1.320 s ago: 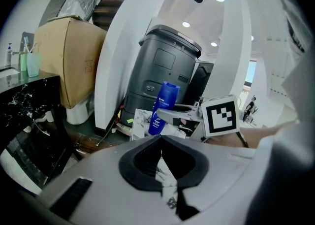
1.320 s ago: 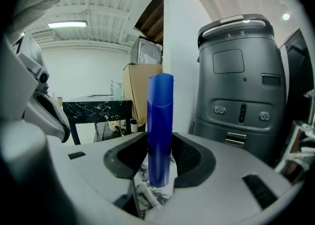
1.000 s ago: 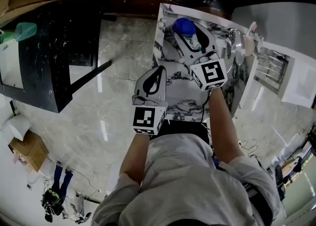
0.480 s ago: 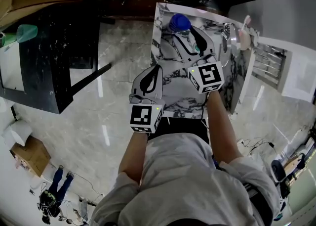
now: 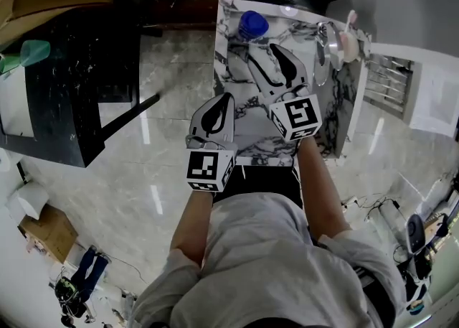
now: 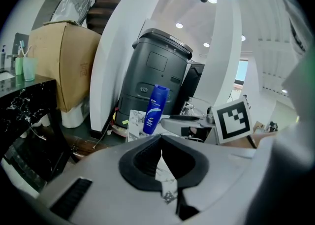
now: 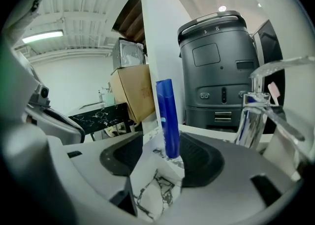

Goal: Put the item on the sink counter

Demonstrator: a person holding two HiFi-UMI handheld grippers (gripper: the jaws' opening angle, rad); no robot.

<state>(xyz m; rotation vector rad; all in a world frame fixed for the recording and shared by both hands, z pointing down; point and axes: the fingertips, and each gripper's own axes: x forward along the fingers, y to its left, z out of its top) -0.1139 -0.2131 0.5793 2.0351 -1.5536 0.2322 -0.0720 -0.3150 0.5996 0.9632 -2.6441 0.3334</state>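
Note:
A blue bottle (image 5: 252,25) stands upright near the far left corner of the marble sink counter (image 5: 251,136). My right gripper (image 5: 264,50) hovers over the counter just short of the bottle, open and holding nothing. In the right gripper view the bottle (image 7: 169,118) stands beyond the spread jaws of that gripper (image 7: 165,157), clear of both pads. My left gripper (image 5: 219,98) hangs at the counter's near left edge, shut and empty. The left gripper view shows the bottle (image 6: 155,108) farther off past the left gripper (image 6: 161,157), with the right gripper (image 6: 197,120) beside it.
A chrome faucet (image 5: 324,43) and a pink item (image 5: 350,39) stand at the counter's right side. The faucet (image 7: 256,115) is close on the right in the right gripper view. A black marble table (image 5: 72,68) with a green cup (image 5: 36,50) stands to the left. A dark grey machine (image 6: 157,71) stands behind the counter.
My right gripper has drawn back toward the person, away from the blue bottle. The bottle now stands alone on the counter. The left gripper has barely moved.

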